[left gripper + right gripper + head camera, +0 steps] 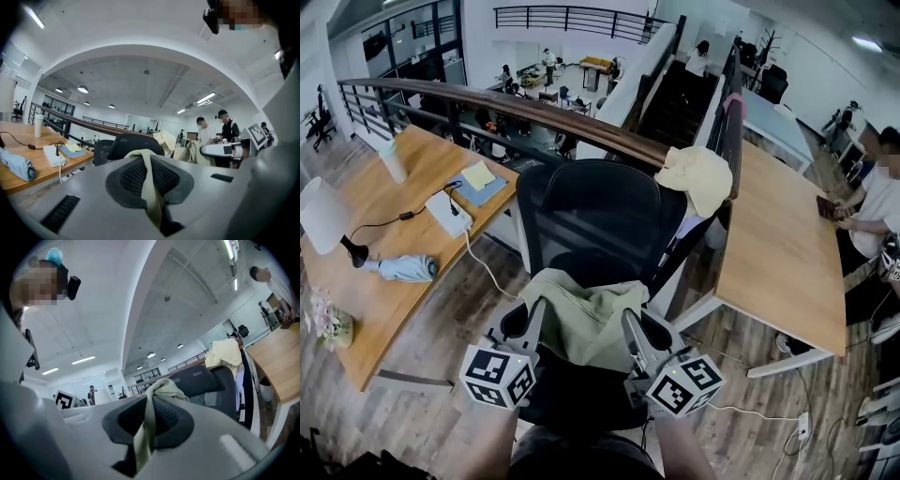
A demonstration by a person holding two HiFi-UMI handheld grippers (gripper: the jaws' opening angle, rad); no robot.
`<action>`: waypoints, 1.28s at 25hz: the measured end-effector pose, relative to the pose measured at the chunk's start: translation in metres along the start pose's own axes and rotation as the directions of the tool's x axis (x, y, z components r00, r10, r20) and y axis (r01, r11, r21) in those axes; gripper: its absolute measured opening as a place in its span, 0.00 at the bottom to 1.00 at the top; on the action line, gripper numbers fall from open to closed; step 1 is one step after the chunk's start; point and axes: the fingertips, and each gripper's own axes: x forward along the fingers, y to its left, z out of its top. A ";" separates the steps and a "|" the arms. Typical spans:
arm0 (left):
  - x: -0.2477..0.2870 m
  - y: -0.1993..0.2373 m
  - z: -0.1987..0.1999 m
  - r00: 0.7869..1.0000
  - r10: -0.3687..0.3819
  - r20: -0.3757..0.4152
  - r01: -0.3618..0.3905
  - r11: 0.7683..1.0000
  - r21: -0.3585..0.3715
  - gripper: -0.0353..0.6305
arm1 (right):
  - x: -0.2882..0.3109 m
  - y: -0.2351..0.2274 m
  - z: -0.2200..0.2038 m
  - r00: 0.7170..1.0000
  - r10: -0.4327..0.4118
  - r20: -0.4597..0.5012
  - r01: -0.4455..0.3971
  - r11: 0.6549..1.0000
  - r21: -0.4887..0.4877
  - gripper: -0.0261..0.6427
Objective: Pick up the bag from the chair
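Over a black chair point(602, 214), the jaws of left gripper point(538, 309) and right gripper point(631, 322) pinch the pale-green bag point(586, 317).

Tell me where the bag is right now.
Head view, low centre: the pale green bag hangs between the left gripper and right gripper, each clamped on its fabric, over the black chair.

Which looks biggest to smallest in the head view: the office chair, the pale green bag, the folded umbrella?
Largest: office chair.
Next: pale green bag, though it is nearer the camera, which flatters it.
Smallest: folded umbrella.
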 end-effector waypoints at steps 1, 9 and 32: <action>-0.001 -0.001 0.002 1.000 0.000 0.004 0.000 1.000 0.002 0.08 | -0.001 0.001 0.002 1.000 0.002 0.004 -0.002 1.000 -0.001 0.11; -0.001 -0.006 0.016 1.000 -0.007 0.024 0.007 1.000 0.021 0.08 | -0.003 0.005 0.016 1.000 0.004 0.028 -0.004 1.000 -0.008 0.11; -0.023 -0.021 0.043 0.997 0.000 0.076 -0.003 0.999 0.034 0.08 | -0.017 0.025 0.042 0.997 0.035 0.076 -0.033 0.999 -0.027 0.11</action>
